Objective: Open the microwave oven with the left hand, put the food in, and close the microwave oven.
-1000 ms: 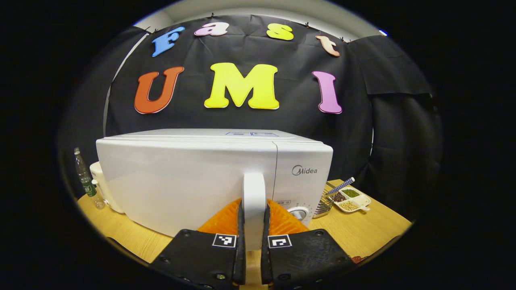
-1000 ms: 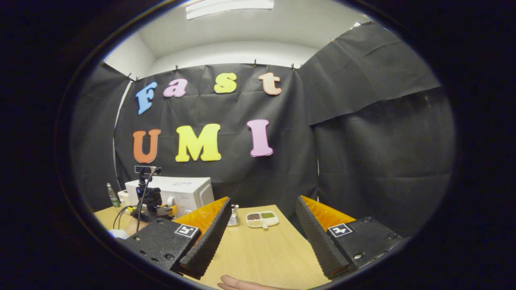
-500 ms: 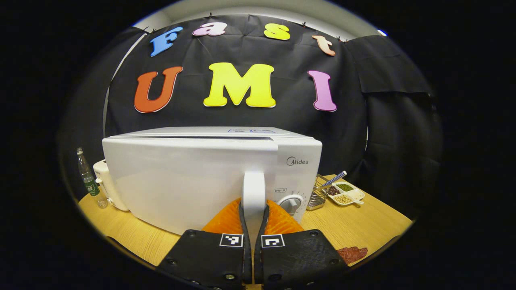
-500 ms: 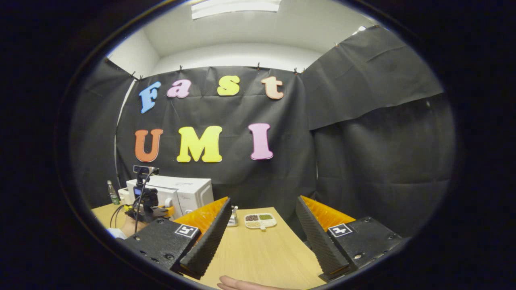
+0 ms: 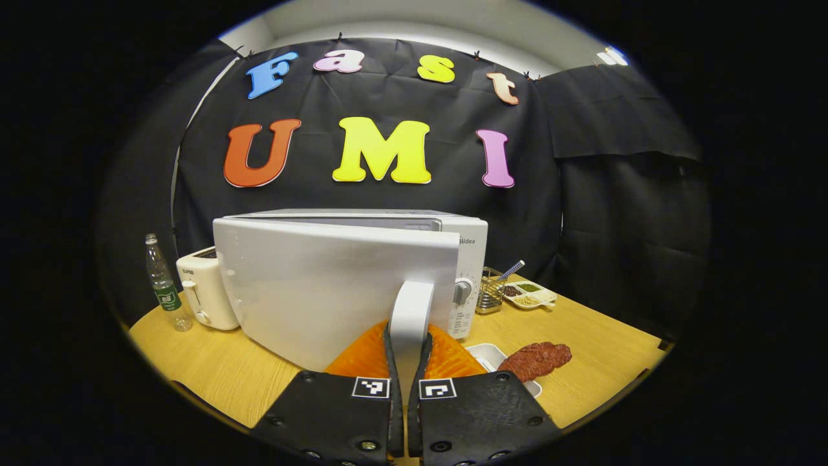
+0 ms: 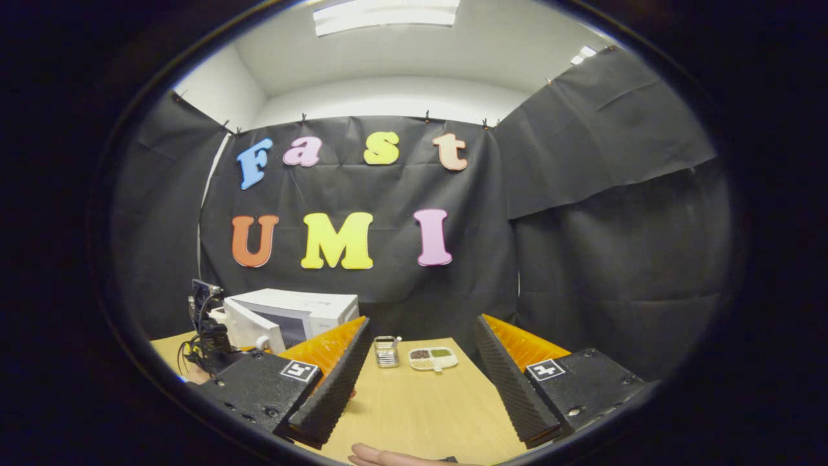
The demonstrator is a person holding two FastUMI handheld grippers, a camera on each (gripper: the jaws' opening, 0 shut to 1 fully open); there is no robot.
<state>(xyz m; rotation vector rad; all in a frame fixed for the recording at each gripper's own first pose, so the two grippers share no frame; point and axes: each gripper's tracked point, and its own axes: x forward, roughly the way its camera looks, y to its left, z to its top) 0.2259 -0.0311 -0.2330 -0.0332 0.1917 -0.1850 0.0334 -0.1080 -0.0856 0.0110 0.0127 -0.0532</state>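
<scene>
Left gripper point(image 5: 405, 362): low centre of the left gripper view, jaws nearly together, both fingers pressed on the white door handle point(image 5: 410, 310). Microwave oven point(image 5: 469, 259): white, mid-frame behind the door point(image 5: 336, 285), which stood swung partly out from the body with a dark gap along its top edge. Dial point(image 5: 460, 292) seen on the control panel right of the handle. Food point(image 5: 534, 360), a dark red lump, lay lower right of that view on the rim of a white tray point(image 5: 485, 354), on the wooden table point(image 5: 213, 369). Farther back at right centre: a wire basket point(image 5: 491, 298) with a striped stick, beside a divided dish point(image 5: 532, 294) of grains. At left centre: a white toaster point(image 5: 204, 294) just beside the door, and a plastic bottle point(image 5: 163, 285) left of it.

Right gripper point(image 6: 417, 382): bottom of the right gripper view, jaws spread wide, nothing between them, above bare table point(image 6: 414, 408). A fingertip-like part of a hand point(image 6: 388, 458) at the very bottom edge. Microwave oven point(image 6: 310, 307) at lower left of that view, door point(image 6: 249, 327) angled outward, the left gripper point(image 6: 204, 336) with its cables in front of it. Basket point(image 6: 386, 351) and dish point(image 6: 432, 357) centre, between the 2 fingers.
</scene>
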